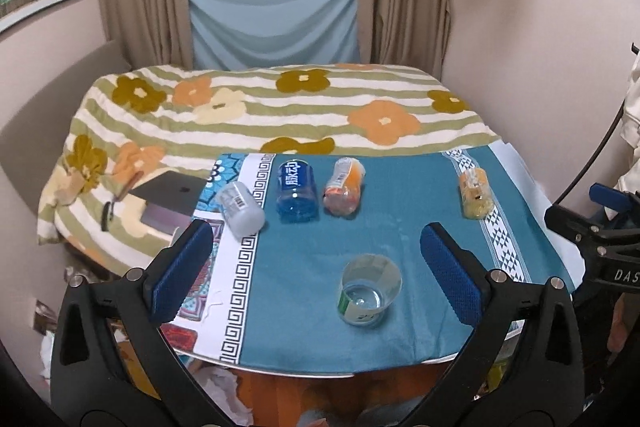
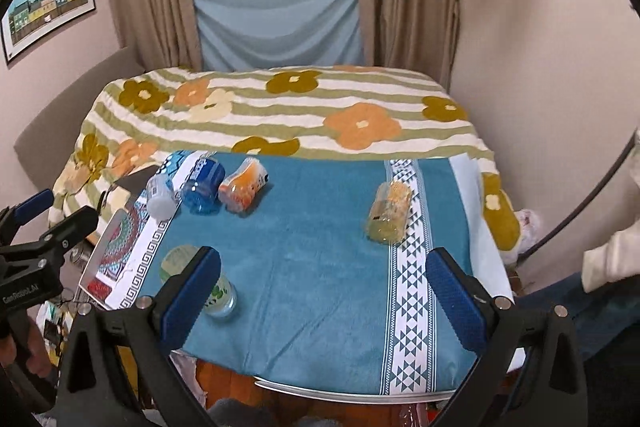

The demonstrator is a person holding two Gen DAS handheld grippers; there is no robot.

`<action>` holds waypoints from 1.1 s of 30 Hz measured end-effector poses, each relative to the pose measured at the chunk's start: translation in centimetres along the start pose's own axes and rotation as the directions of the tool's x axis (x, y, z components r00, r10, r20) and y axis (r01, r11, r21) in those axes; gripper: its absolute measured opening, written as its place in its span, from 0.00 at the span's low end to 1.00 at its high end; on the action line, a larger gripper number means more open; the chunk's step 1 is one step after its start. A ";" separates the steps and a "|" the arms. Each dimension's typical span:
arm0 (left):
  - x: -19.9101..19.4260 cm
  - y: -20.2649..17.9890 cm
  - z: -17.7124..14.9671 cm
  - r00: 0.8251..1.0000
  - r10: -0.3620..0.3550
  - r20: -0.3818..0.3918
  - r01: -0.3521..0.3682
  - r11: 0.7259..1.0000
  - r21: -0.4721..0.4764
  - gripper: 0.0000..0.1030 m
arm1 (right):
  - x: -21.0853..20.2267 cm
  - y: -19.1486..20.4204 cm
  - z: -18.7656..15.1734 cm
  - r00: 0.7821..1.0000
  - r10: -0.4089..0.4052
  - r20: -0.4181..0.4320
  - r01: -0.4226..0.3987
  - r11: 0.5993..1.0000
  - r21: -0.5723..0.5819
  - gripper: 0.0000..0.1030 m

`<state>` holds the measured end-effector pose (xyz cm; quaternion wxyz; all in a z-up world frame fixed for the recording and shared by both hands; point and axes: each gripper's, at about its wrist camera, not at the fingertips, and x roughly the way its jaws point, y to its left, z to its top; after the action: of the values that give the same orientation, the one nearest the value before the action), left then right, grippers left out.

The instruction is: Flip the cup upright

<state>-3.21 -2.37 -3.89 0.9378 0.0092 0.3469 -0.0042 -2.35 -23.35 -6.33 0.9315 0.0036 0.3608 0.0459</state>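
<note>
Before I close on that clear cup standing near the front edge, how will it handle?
The clear cup looks like thin plastic and empty, so probably very light and easy to crush. Its base is narrower than its mouth, so a sideways nudge could tip it. The towel under it is soft, so it may wobble rather than slide.

The cup point(image 1: 370, 289) is a clear plastic tumbler with a green and white printed band around its lower wall. It stands upright on its base with the open mouth facing up, its rim wider than its bottom, so the round base shows through the transparent wall from above. It sits on the teal part of the cloth near the front edge, well apart from anything else lying there. In the right wrist view the cup point(image 2: 224, 293) appears at the left, its upper half hidden behind a blue pad.
</note>
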 end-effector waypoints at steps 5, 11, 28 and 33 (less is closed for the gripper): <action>-0.3 0.5 -0.4 1.000 0.001 -0.013 -0.001 1.000 -0.007 1.00 | -0.6 0.3 0.2 0.999 -0.042 0.005 0.042 0.999 0.032 0.99; -0.2 0.7 -0.4 1.000 0.017 -0.009 -0.017 1.000 0.013 1.00 | -0.8 0.9 0.2 0.996 -0.083 0.014 0.083 0.995 0.049 0.99; 0.0 1.1 -0.1 1.000 0.004 0.001 -0.004 1.000 0.022 1.00 | -0.6 1.7 1.0 0.994 -0.103 0.023 0.101 0.994 0.051 0.99; 0.0 1.2 0.1 1.000 0.001 0.009 -0.002 1.000 0.020 1.00 | -0.6 1.7 1.1 0.994 -0.109 0.027 0.108 0.993 0.052 0.99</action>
<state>-3.09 -1.20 -3.82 0.9392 0.0188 0.3427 -0.0069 -2.21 -21.73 -5.00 0.9375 0.0084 0.3477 -0.0142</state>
